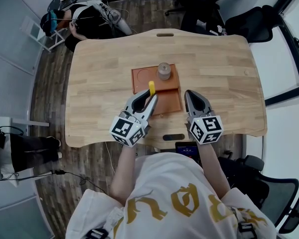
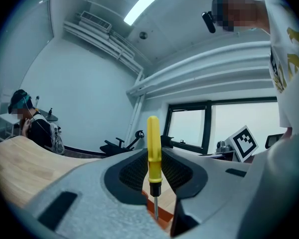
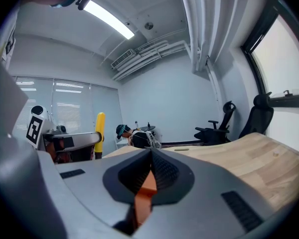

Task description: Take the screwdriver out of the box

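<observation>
A yellow-handled screwdriver stands upright between the jaws of my left gripper, which is shut on the handle's lower part. Its thin metal shaft points down over the shallow orange box on the wooden table. My right gripper is at the box's right side, its jaws shut on an orange edge of the box. In the right gripper view the screwdriver shows to the left, in the left gripper.
A grey round object sits in the box's far part. The wooden table has slots at its far and near edges. A seated person is beyond the far left corner, with black chairs at the far right.
</observation>
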Motion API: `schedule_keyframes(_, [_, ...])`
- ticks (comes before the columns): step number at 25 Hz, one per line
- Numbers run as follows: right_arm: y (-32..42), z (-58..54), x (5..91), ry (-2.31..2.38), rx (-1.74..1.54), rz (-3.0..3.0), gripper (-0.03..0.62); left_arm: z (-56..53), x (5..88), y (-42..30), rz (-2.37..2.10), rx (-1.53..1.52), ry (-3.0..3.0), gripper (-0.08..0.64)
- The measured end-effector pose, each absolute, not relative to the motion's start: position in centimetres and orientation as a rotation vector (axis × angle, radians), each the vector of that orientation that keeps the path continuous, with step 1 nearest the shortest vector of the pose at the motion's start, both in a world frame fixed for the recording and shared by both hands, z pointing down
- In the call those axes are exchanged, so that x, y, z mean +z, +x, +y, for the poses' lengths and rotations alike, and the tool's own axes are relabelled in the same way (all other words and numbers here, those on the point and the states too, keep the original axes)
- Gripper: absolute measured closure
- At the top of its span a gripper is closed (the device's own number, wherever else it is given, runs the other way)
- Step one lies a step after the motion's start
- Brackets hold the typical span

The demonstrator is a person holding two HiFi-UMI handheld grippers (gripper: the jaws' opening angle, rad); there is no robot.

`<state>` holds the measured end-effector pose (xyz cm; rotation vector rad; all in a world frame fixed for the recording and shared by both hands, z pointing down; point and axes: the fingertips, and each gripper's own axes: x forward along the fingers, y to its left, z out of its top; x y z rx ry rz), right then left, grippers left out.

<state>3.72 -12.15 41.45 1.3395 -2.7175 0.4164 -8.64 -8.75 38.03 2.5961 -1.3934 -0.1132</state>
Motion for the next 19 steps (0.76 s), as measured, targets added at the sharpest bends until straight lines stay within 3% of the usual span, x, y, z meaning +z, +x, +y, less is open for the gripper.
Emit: schedule_keyframes(19, [4.2, -12.4, 42.1, 1.354, 0.421, -2.695, 0.581, -9.4, 39.5, -8.6, -1.338, -0.092, 2.587, 0.477])
